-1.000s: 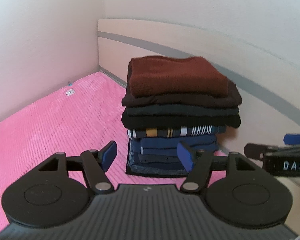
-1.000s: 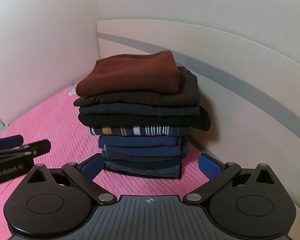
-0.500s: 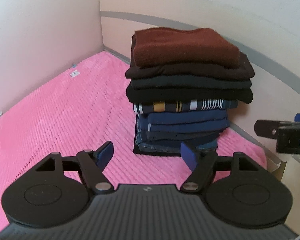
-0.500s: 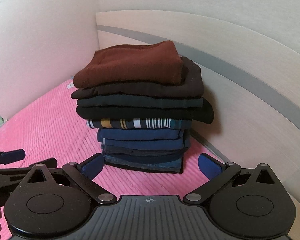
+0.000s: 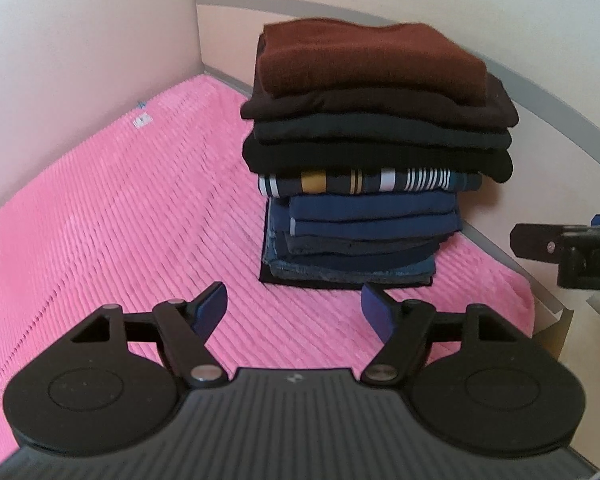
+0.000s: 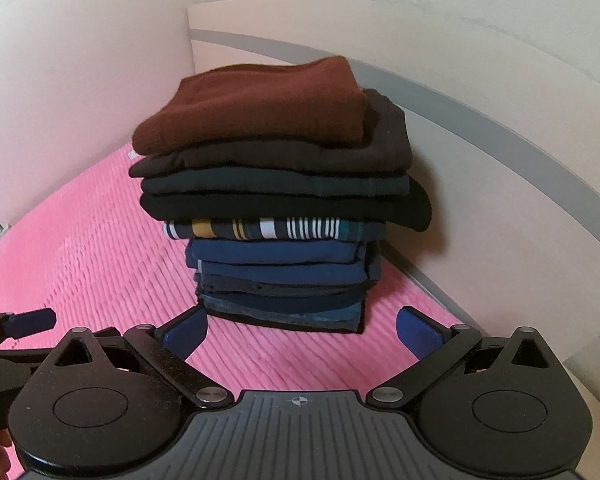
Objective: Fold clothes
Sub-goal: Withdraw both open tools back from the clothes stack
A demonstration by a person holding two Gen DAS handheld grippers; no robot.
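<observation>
A tall stack of folded clothes [image 5: 372, 160] stands on the pink ribbed bedspread [image 5: 112, 216], in the corner by the headboard. A rust-brown garment [image 5: 364, 56] lies on top, with black, striped and navy pieces under it. In the right wrist view the same stack [image 6: 284, 208] rises straight ahead. My left gripper [image 5: 294, 308] hovers open in front of the stack's base, with nothing between its fingers. My right gripper [image 6: 300, 330] is open too, its blue pads [image 6: 414, 330] wide apart just short of the bottom garment. Each gripper shows at the edge of the other's view.
A pale headboard [image 5: 548, 120] with a grey stripe runs behind and to the right of the stack. A white wall [image 5: 80, 60] bounds the bed on the left. A small white label [image 5: 142, 121] lies on the bedspread, which stretches bare to the left.
Both grippers have sunk and tilted downward, so the stack sits higher in each view. The left gripper's jaws spread a little wider. Nothing was taken hold of.
</observation>
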